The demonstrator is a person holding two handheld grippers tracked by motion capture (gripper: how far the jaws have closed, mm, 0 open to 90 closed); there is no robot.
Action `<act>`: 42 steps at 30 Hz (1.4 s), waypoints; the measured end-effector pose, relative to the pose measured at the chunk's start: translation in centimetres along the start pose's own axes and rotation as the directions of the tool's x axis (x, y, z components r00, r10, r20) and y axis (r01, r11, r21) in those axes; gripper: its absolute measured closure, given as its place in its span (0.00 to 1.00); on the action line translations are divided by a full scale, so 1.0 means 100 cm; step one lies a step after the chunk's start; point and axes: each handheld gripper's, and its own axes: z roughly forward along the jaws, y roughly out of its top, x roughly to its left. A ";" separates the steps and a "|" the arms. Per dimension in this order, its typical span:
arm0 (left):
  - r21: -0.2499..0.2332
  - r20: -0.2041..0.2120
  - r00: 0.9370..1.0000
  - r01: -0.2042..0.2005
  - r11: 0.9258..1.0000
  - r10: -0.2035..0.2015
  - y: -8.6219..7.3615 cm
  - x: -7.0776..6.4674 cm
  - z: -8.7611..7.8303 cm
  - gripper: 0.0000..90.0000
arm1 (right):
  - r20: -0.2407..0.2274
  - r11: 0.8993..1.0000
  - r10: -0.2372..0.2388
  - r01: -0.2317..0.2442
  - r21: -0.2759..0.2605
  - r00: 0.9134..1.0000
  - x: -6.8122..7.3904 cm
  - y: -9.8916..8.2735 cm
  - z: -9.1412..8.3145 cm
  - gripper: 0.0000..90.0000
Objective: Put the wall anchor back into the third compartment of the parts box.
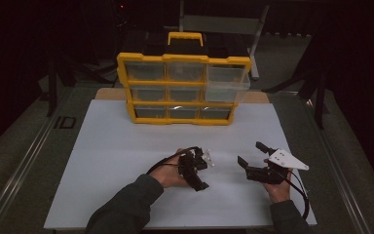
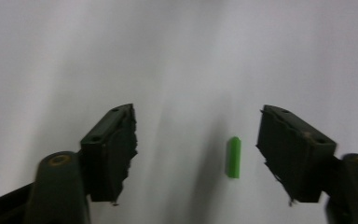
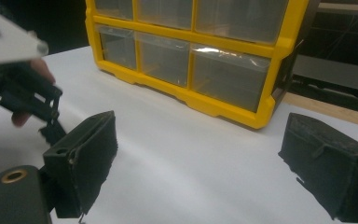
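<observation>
1. White counter (image 1: 126, 161), yellow drawer cabinet (image 1: 182, 87) at back.
2. Left gripper (image 2: 196, 149), jaws apart, straddles green peg (image 2: 234, 157), poised to pinch.
3. Right gripper (image 3: 205, 163) waits nearby, jaws wide, empty.

dark room, white table (image 1: 126, 146), grey floor (image 1: 24, 141)

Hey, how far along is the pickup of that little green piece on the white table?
Done: the left gripper is down over the white table, its open jaws straddling the small green plastic piece. In hand: nothing is gripped; the pads don't touch the piece, which lies nearer one jaw. Left: closing on it and lifting. One clear drawer of the yellow organizer stands pulled out. The right gripper is open.
</observation>
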 end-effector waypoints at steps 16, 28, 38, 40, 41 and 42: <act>0.041 0.028 0.999 -0.038 0.998 0.037 -0.009 -0.007 0.009 0.73 | 0.001 1.000 -0.005 0.005 0.001 1.000 0.000 0.000 0.000 0.12; 0.069 -0.007 0.999 -0.052 0.996 0.053 -0.010 -0.006 0.008 0.93 | 0.003 1.000 -0.004 0.004 0.008 1.000 0.000 -0.001 0.001 0.12; 0.109 -0.005 0.997 -0.070 0.992 0.071 -0.007 -0.006 0.008 0.94 | 0.003 1.000 -0.006 0.006 0.005 1.000 0.000 0.000 0.001 0.12; 0.106 -0.002 0.998 -0.063 0.992 0.064 -0.007 -0.006 0.008 0.94 | 0.003 1.000 -0.007 0.007 0.004 1.000 0.000 0.000 0.001 0.12; 0.106 0.000 0.998 -0.063 0.992 0.064 -0.007 -0.005 0.008 0.94 | 0.001 1.000 -0.006 0.006 0.006 1.000 0.000 0.000 0.001 0.12; 0.106 0.001 0.998 -0.063 0.992 0.063 -0.007 -0.005 0.008 0.94 | 0.001 1.000 -0.006 0.006 0.006 1.000 0.000 0.000 0.001 0.12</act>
